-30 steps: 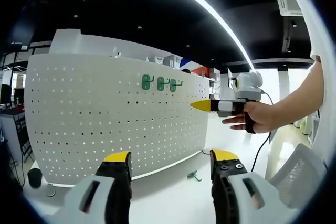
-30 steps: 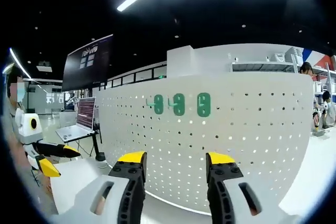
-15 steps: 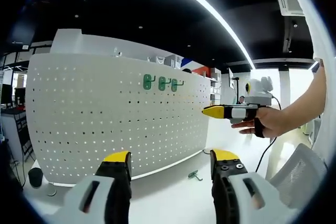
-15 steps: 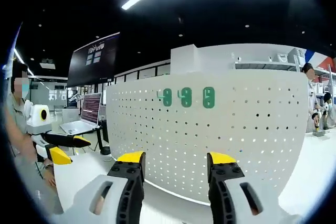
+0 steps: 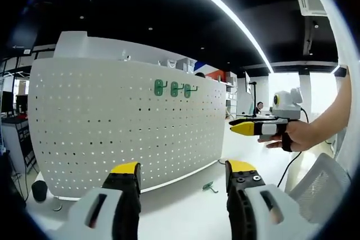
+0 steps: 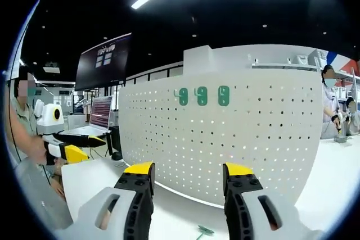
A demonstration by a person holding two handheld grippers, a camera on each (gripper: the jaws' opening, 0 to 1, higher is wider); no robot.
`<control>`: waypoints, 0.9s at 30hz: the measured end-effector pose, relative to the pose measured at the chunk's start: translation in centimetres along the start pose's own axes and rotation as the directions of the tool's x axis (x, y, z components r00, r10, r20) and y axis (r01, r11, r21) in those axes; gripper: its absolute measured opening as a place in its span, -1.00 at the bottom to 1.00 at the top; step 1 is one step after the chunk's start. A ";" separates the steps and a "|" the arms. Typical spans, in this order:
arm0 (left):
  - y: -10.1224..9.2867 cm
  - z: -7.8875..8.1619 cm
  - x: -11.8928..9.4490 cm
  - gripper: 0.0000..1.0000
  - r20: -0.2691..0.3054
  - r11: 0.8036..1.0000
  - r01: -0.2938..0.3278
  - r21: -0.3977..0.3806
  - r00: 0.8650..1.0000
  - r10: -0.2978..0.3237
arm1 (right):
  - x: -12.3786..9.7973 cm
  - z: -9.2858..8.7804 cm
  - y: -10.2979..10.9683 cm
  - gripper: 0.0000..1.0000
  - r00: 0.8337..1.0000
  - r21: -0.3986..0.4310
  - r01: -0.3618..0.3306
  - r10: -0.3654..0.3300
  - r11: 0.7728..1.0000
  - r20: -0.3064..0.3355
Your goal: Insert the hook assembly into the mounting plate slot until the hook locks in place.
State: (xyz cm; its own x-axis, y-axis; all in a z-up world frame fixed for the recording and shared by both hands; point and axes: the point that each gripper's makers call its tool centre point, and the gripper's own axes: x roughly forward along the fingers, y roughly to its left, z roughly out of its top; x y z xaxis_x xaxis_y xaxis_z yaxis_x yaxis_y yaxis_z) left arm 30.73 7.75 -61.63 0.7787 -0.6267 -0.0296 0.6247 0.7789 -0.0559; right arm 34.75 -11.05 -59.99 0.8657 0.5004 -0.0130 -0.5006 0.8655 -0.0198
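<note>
A white perforated mounting plate [image 5: 112, 127] stands upright on a white table. Three green hooks [image 5: 174, 89] hang in a row near its top edge. One loose green hook [image 5: 208, 187] lies on the table at the plate's foot. My left gripper [image 5: 183, 168] is open and empty, well short of the plate. To the right, a hand holds my right gripper [image 5: 256, 127] in the air. In the right gripper view the same plate [image 6: 253, 133] carries the three hooks [image 6: 201, 95], and the loose hook [image 6: 203, 230] lies low between my open right gripper's [image 6: 188, 169] jaws. The left gripper [image 6: 76, 144] shows at the left.
A laptop [image 6: 101, 119] on a stand and a dark wall screen [image 6: 104, 60] stand left of the plate. A grey mesh chair [image 5: 323, 184] is at the right. A small black pot [image 5: 36, 189] sits by the plate's left end. People [image 6: 329, 111] stand far right.
In the left gripper view the right gripper has drifted right and downward, away from the plate. The right gripper view has pulled back and tilted down, bringing the loose hook into sight.
</note>
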 end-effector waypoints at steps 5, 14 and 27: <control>0.0 -0.3 -0.3 0.26 -0.011 1.000 0.004 0.001 1.000 -0.004 | -0.9 -0.6 0.1 -0.04 1.000 0.013 0.008 -0.008 1.000 -0.005; 0.0 -0.9 -1.0 0.27 -0.021 1.000 0.002 -0.003 1.000 -0.003 | -2.3 -1.3 0.3 -0.04 1.000 0.027 0.016 -0.016 1.000 -0.006; 0.1 -1.0 -1.7 0.29 -0.013 1.000 -0.016 -0.010 1.000 0.016 | -4.0 -2.0 0.5 -0.04 0.999 0.052 0.033 -0.033 0.998 0.005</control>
State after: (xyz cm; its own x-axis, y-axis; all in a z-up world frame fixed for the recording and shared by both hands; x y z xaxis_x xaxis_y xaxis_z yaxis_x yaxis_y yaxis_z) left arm 29.45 8.90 -62.61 0.7875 -0.6147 -0.0438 0.6117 0.7884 -0.0654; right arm 31.01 -12.68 -61.93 0.8820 0.4712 -0.0078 -0.4708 0.8817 0.0315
